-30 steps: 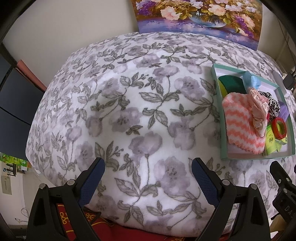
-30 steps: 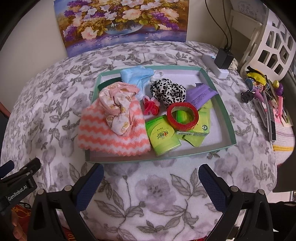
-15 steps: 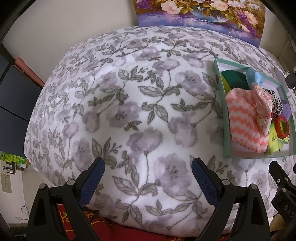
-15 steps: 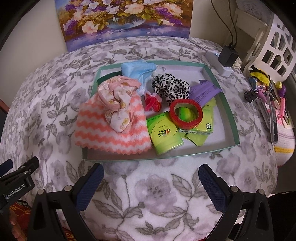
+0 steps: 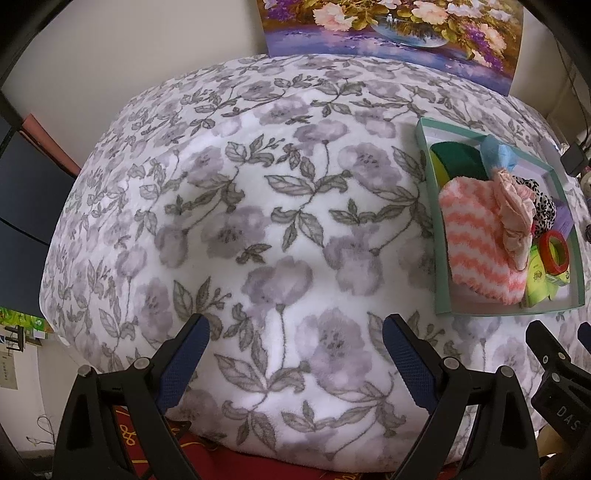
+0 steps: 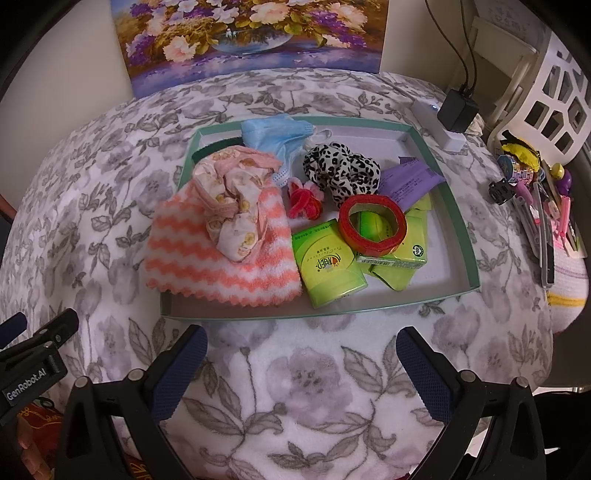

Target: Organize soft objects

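A green-rimmed tray point(image 6: 463, 229) sits on the floral blanket and holds a coral-and-white zigzag cloth point(image 6: 221, 254), a pink printed cloth point(image 6: 232, 195), a blue face mask point(image 6: 277, 136), a leopard scrunchie point(image 6: 341, 171), a red scrunchie point(image 6: 304, 201), a red band point(image 6: 373, 225), green tissue packs point(image 6: 328, 266) and a purple packet point(image 6: 410, 181). My right gripper point(image 6: 301, 354) is open and empty, just in front of the tray. My left gripper point(image 5: 295, 347) is open and empty over bare blanket, with the tray point(image 5: 428, 206) to its right.
A flower painting point(image 6: 255, 33) leans against the back wall. A white power strip with a black adapter point(image 6: 448, 118) lies right of the tray. Hair clips and pens point(image 6: 532, 199) and a white lattice basket point(image 6: 554, 88) crowd the far right. The blanket point(image 5: 258, 221) spreads left of the tray.
Both grippers have shifted slightly forward toward the tray, so it looks a little nearer. Nothing in the tray has moved. Both grippers stay open.
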The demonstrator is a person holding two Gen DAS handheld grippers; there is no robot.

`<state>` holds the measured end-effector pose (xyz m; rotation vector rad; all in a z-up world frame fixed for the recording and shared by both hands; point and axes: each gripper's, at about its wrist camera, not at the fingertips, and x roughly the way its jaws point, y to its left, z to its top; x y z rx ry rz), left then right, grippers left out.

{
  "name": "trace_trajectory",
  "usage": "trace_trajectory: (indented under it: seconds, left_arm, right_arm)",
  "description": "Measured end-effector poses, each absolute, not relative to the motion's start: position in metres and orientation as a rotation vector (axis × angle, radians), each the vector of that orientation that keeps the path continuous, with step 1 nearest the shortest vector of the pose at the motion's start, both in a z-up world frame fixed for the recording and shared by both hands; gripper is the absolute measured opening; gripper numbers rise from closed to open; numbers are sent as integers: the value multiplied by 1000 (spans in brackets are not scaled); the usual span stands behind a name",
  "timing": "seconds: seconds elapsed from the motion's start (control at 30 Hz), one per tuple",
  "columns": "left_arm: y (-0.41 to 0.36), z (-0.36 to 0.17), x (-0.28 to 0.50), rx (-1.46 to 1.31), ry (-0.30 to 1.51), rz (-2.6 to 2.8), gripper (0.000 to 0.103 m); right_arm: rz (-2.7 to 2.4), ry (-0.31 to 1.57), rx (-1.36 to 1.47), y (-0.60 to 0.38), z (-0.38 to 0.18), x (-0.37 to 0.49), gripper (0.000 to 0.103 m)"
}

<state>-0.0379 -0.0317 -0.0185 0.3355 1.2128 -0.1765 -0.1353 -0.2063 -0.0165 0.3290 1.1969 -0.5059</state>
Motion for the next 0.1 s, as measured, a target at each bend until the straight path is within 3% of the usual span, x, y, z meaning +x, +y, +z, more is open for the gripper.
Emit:
trace_trajectory:
  seconds: [0.1]
  left_arm:
    - [-32, -19, -37, 334, 1217, -172, 95]
  right_arm:
    - [-506, 1199, 328, -206, -16, -135, 103]
